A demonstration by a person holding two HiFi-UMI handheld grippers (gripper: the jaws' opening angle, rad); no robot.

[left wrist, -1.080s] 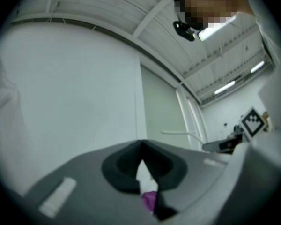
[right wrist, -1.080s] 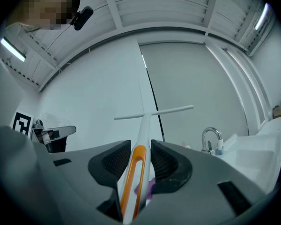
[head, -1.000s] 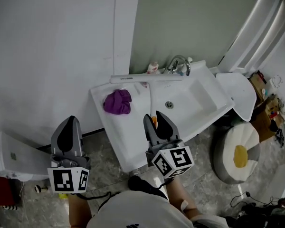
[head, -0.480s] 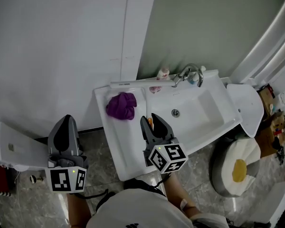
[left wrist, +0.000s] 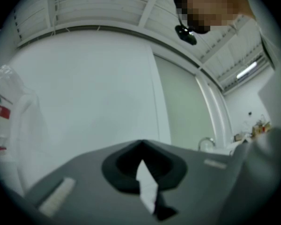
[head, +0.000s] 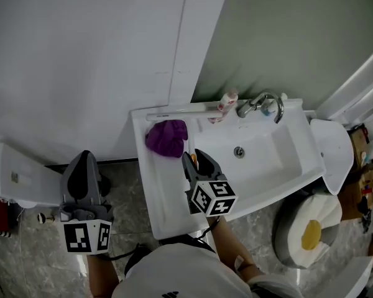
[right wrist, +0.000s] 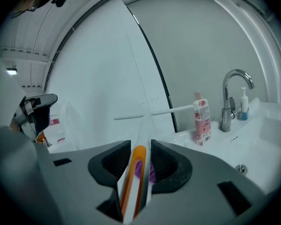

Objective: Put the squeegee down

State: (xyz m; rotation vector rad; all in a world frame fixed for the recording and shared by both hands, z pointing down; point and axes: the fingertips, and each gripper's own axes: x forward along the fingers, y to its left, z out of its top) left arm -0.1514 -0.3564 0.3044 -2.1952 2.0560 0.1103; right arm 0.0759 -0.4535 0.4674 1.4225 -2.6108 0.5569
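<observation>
Cloth (head: 166, 137) on sink ledge (head: 165, 194), L of basin (head: 264, 160); bottle (head: 225, 104) by faucet (head: 261, 104).

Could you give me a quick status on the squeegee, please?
Right gripper shut on squeegee handle, over sink ledge. Left gripper shut, empty. Purple cloth lies just ahead.

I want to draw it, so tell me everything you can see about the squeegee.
The squeegee is T-shaped and looks plastic: a long white handle with an orange strip, ending in a thin white blade bar. The right gripper is shut on the handle, holding it over the sink, blade near the wall. Whether the blade touches anything is unclear.
</observation>
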